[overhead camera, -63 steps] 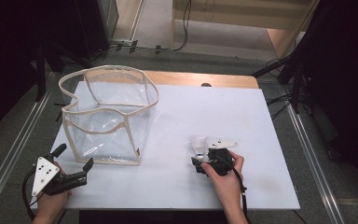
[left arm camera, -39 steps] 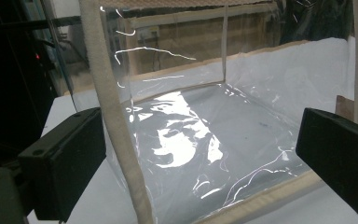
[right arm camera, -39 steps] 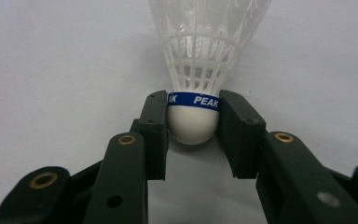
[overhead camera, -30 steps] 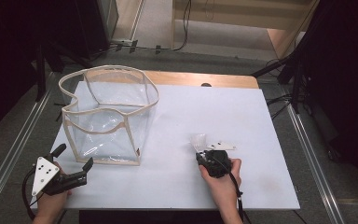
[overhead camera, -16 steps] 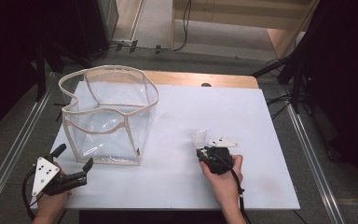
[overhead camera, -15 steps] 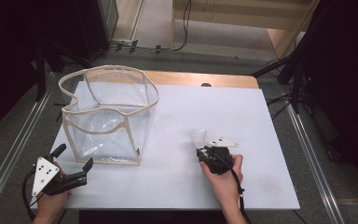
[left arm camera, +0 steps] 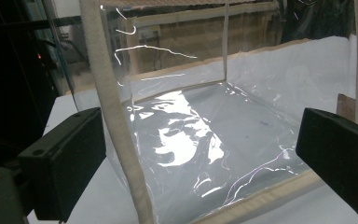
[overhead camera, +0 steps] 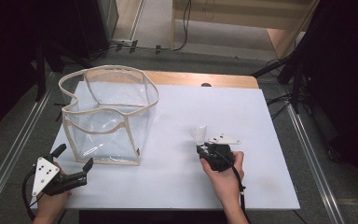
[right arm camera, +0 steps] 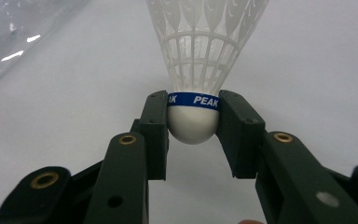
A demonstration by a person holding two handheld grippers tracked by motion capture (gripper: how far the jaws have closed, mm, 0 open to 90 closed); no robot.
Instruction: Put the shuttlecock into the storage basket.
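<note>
Right tongs (right arm camera: 193,122) clamp the rounded white cork base of a white plastic-skirted shuttlecock (right arm camera: 200,56) with a blue band, its skirt pointing away from them, low over the white worktop (overhead camera: 261,116). Left tongs (left arm camera: 200,154) stand wide apart, holding nothing, just before the clear plastic box-shaped bag with cream fabric edging (overhead camera: 109,116), which sits well left of the shuttlecock with nothing visible inside.

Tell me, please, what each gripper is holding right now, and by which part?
The right gripper clamps a white shuttlecock by its rounded cork head. The left gripper is open, holding nothing.
</note>
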